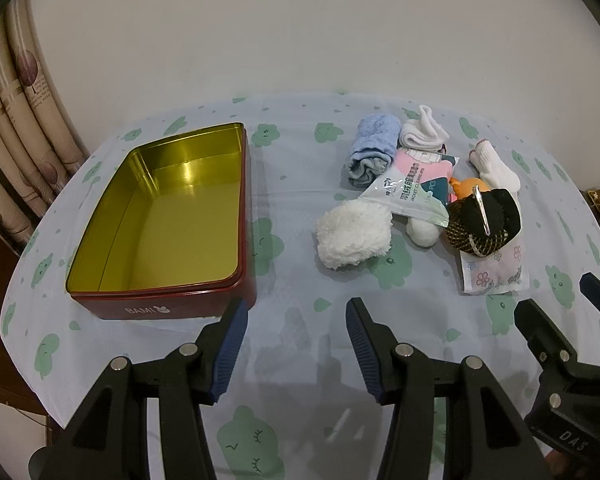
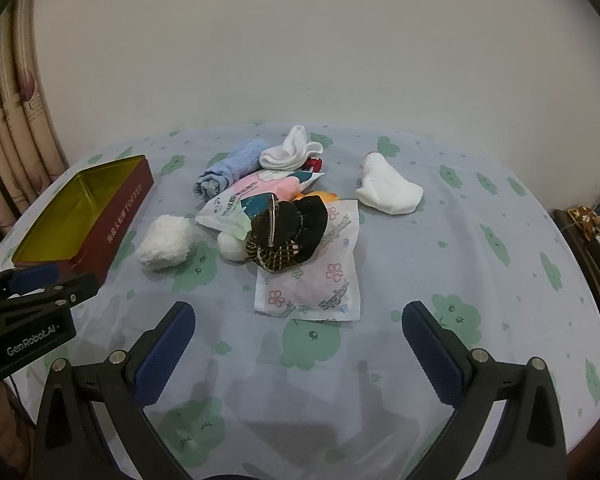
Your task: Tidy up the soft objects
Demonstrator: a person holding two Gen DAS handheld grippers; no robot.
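An open red tin [image 1: 180, 304] with a gold inside stands empty at the left; it also shows in the right wrist view [image 2: 112, 216]. A pile of soft things lies to its right: a fluffy white ball [image 1: 354, 234] [image 2: 164, 248], a rolled blue towel [image 1: 372, 148] [image 2: 232, 168], white socks [image 1: 422, 130] [image 2: 292, 154], another white sock [image 2: 388, 190], wipe packets [image 1: 412, 196], a black hair net clip [image 1: 482, 220] [image 2: 288, 236] and a flowered tissue pack [image 2: 312, 280]. My left gripper [image 1: 296, 312] is open, near the tin's front corner. My right gripper [image 2: 298, 320] is open, in front of the tissue pack.
The round table [image 2: 500, 280] has a pale cloth with green cloud prints. Curtains [image 1: 16, 120] hang at the far left. A dark shelf with clutter [image 2: 592, 240] stands past the right edge. A small white ball [image 1: 422, 232] lies by the packets.
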